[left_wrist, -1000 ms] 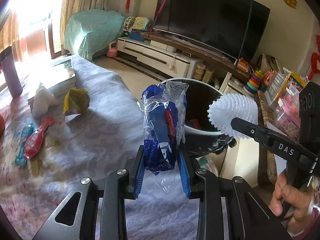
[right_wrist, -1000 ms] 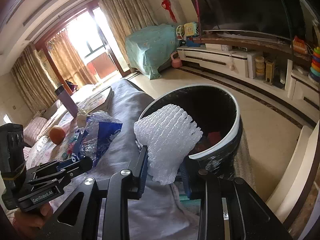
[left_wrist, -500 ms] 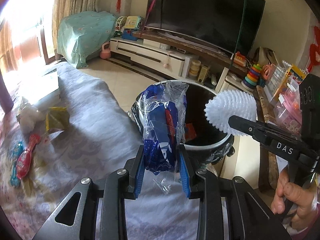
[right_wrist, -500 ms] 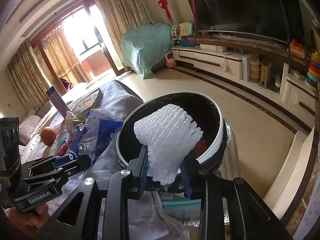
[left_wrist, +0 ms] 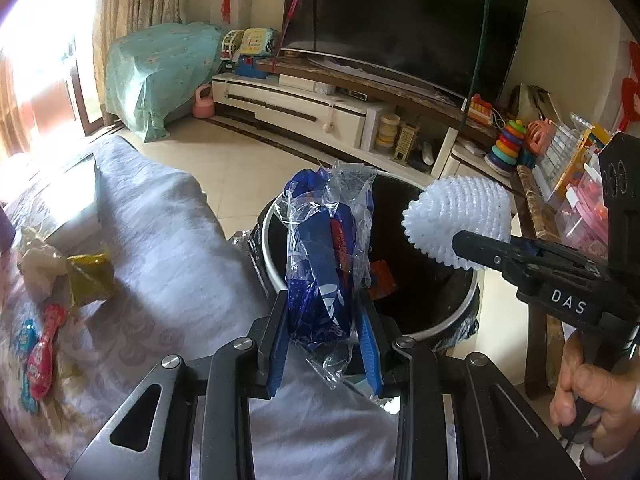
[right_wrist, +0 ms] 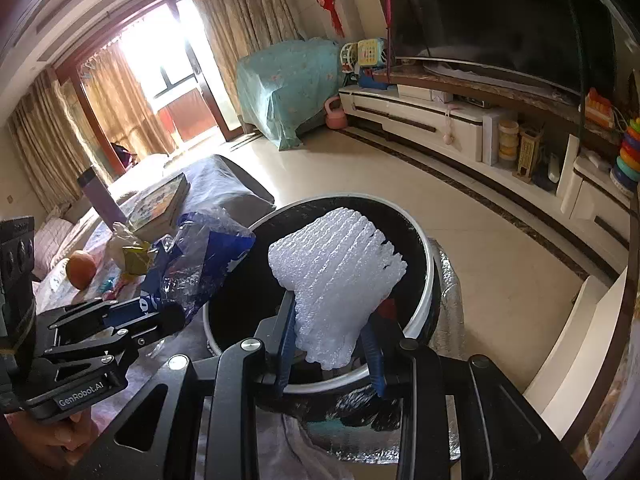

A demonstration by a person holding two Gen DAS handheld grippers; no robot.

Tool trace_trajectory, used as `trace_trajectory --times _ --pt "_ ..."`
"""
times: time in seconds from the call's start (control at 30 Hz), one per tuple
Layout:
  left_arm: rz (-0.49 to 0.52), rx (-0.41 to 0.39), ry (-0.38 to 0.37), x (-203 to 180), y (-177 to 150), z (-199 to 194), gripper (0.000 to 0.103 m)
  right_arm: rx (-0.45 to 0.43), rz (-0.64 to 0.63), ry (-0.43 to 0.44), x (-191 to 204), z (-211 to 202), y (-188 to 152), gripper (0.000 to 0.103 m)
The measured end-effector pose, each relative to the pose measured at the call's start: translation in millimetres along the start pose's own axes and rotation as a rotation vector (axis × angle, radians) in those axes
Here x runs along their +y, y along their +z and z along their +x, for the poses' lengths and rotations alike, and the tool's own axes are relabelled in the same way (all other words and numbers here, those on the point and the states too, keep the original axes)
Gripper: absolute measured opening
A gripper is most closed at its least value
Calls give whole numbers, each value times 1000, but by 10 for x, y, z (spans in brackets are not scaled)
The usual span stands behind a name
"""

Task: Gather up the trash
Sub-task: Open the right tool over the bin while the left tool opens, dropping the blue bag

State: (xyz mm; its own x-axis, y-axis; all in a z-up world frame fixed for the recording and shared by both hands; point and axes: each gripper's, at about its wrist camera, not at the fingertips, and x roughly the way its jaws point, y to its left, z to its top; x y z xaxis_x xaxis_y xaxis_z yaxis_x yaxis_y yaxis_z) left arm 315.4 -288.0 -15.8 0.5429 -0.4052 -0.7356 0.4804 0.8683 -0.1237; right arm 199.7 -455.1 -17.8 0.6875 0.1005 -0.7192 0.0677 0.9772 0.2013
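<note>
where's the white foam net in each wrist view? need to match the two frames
Left wrist: the white foam net is at right of centre, clamped in the right gripper, over the trash bin.
Right wrist: bottom centre, between that gripper's own jaws.
Shared landmark: the bin's white rim, below the net in both.

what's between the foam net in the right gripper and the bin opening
Nothing: in the right wrist view the white foam net hangs directly over the black trash bin.

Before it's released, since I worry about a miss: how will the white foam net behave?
The foam net looks light, so it may drift. It bulges beyond the right gripper, suggesting springy softness. Held above the bin, it probably lands inside.
</note>
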Motion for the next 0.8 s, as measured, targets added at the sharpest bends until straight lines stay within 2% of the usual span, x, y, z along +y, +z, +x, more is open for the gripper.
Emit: trace_trajectory --times 0.27,0.4,0.43,0.53,0.63,0.8 --pt "6 15 -1 -11 101 177 31 48 -23 -5 -48 142 68 33" --pt "5 16 -1 -10 120 240 36 62 -30 -5 -50 185 90 34" --pt "2 20 5 -2 127 254 39 63 -31 -3 -54 189 85 36" --pt "-11 19 7 19 123 250 51 65 -38 -8 -61 205 85 53" --pt "-30 2 0 46 98 192 59 64 -35 -13 -81 199 76 56" --pt "-52 -16 5 124 -17 73 59 54 -13 -10 -93 136 32 60"
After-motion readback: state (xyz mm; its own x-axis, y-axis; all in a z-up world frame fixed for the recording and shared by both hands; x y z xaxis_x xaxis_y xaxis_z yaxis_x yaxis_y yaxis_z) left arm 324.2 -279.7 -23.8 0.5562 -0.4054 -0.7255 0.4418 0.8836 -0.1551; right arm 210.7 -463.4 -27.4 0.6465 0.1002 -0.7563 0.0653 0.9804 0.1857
